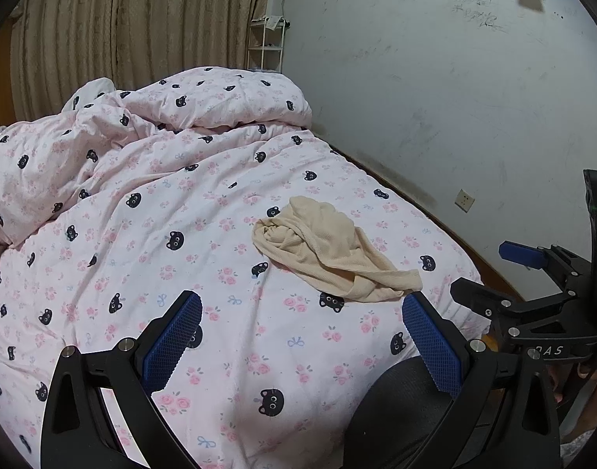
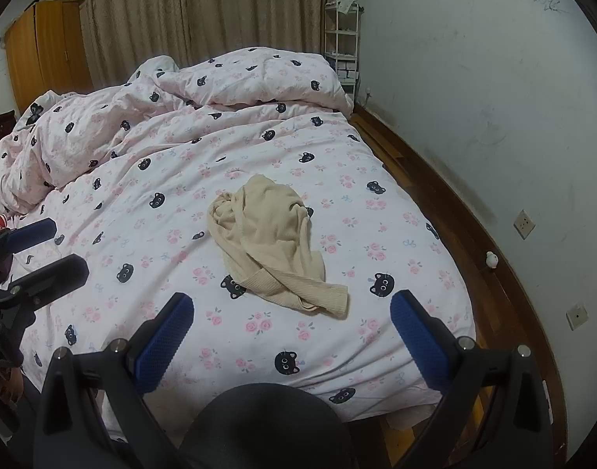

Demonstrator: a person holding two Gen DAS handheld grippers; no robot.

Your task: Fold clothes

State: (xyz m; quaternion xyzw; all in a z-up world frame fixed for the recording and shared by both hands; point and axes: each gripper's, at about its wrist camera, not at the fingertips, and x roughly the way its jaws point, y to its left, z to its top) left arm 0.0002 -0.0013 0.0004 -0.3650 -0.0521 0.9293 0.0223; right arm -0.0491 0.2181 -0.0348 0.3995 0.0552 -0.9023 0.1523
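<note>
crumpled beige top (image 2: 275, 242) ahead of right gripper (image 2: 292, 305)

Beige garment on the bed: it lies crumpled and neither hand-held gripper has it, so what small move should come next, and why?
Probably bring the right hand-held gripper down onto the beige garment at its near ribbed end. The garment lies bunched and unfolded on the cat-print duvet; both grippers, the left hand-held gripper included, are open and empty above the bed's near edge, and that end lies nearest the right one.
</note>
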